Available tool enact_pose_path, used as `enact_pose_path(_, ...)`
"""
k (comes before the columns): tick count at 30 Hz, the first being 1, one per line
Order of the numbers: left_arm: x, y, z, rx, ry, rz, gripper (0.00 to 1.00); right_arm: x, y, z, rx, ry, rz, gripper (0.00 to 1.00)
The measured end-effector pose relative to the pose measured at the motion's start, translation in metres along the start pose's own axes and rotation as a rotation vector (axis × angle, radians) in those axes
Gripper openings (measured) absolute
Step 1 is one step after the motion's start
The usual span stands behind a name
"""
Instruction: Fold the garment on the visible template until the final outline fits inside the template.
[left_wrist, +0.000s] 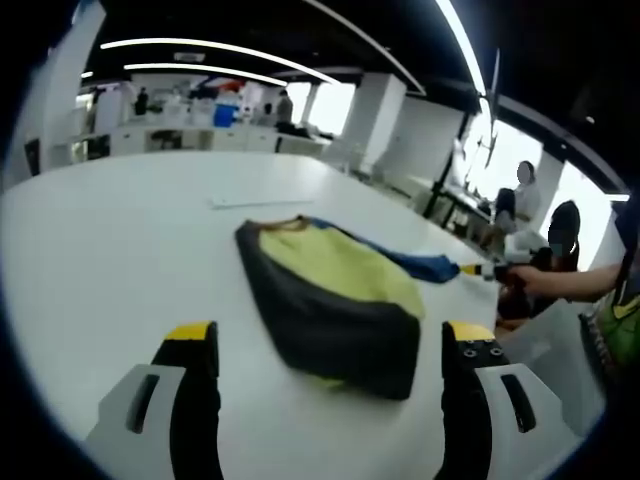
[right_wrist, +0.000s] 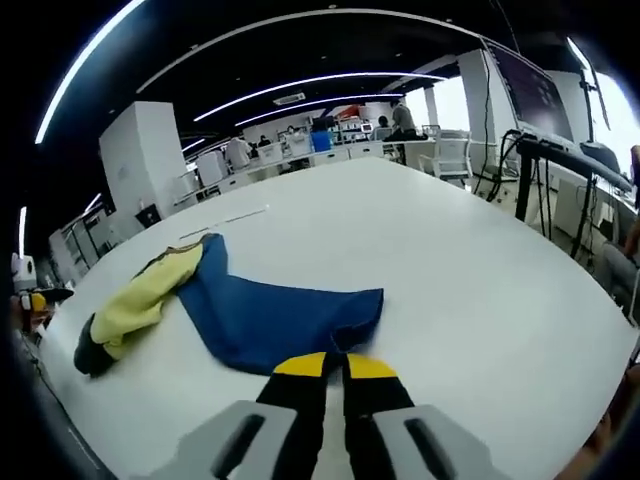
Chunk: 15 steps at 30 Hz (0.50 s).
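**A:** Status from where you're standing?

**B:** Big white table (right_wrist: 470, 270), round-edged. One garment (right_wrist: 270, 315) lies on it, partly folded. In the right gripper view the blue part is spread flat mid-table; the yellow part with a dark cuff or edge trails off to that view's left, toward the table edge.

**A:** Template?

**B:** Thin pale strip (right_wrist: 225, 220) flat on the table beyond the garment, near its collar end. Can't tell if that's the template outline. No other marking is clear enough.

**A:** Left side?

**B:** In the left gripper view the garment (left_wrist: 335, 300) is a bunched heap: yellow on top, dark fabric wrapped over the near edge, blue tail running right. Left gripper (left_wrist: 330, 350) sits short of it, jaws spread wide, nothing between them. Dark fold lies between the two yellow-tipped fingers (left_wrist: 192, 335) but past them, no contact visible.

**A:** Right?

**B:** Right gripper (right_wrist: 335, 368) has its jaws pressed together at the near hem of the blue part. Tips sit right at the cloth edge. Whether cloth is actually pinched, cannot tell. In the left gripper view, the blue tail ends at a gripper held by a hand (left_wrist: 535, 280) on the far right.

**A:** Anything else?

**B:** People seated at desks (left_wrist: 470, 200) beyond the table, white counters at the back.
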<state>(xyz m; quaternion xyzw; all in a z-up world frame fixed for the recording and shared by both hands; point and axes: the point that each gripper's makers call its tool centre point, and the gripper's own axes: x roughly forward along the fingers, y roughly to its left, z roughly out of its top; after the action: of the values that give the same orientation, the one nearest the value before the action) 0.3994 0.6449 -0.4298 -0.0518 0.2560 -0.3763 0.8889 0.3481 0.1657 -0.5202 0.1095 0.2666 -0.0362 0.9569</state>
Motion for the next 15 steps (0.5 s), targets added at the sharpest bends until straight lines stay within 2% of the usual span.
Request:
enact_pose_path(3,-0.001,0.001,0.0,-0.003,-0.002,0.002,0.89,-0.001,0.001,0.009,-0.011,-0.011,0.002,0.08)
enact_pose_path(4,-0.001,0.001,0.0,-0.003,-0.002,0.002,0.88,-0.001,0.002,0.016,-0.021,-0.016,0.017,0.13)
enact_pose_path(8,-0.002,0.001,0.0,-0.005,-0.005,0.007,0.89,0.006,-0.004,0.023,-0.082,0.009,0.027,0.34)
enact_pose_path(9,-0.003,0.002,-0.001,-0.007,-0.008,0.009,0.89,0.007,-0.005,0.027,-0.113,0.019,0.029,0.36)
enact_pose_path(11,-0.004,0.003,-0.001,-0.009,-0.009,0.013,0.89,0.005,-0.005,0.035,-0.135,0.034,0.048,0.33)
enact_pose_path(12,-0.005,0.004,-0.001,-0.01,-0.009,0.013,0.89,0.008,-0.006,0.035,-0.135,0.042,0.058,0.32)
enact_pose_path(15,-0.007,0.006,-0.003,-0.012,-0.007,0.018,0.89,0.02,-0.017,0.035,-0.206,0.102,0.065,0.34)
